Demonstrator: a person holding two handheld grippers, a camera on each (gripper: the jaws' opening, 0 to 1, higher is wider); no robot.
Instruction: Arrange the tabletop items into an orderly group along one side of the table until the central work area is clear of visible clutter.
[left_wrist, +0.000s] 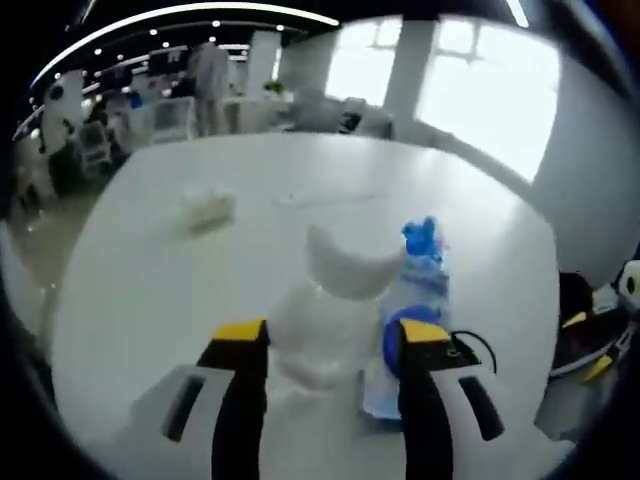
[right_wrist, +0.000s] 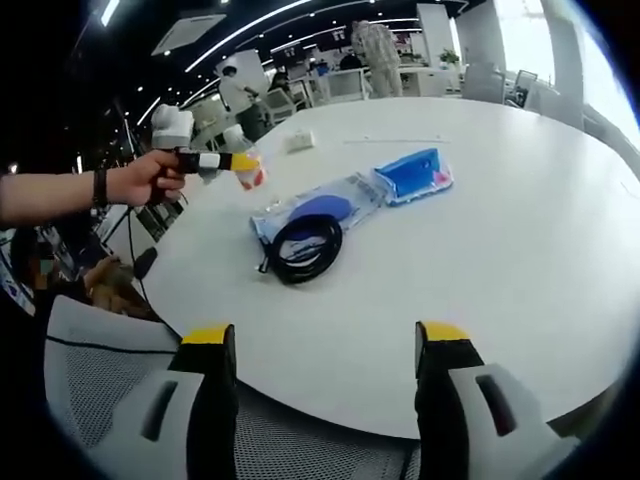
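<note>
Clear plastic bottle (left_wrist: 322, 320) with pale label, blurred, lifted off the table, clear bag with blue contents (right_wrist: 322, 207) lying flat, blue packet (right_wrist: 413, 174) touching its far end, black coiled cable (right_wrist: 303, 247) overlapping its near end, small white box (right_wrist: 297, 141) far off

A big bright window (left_wrist: 480, 80) glows at the upper right of the left gripper view. Long white ceiling lights (right_wrist: 240, 25) run across the dark top of the right gripper view. A person in light clothes (right_wrist: 375, 45) stands far back at the top. A grey mesh chair (right_wrist: 100, 370) sits at the lower left, beside the table edge.
</note>
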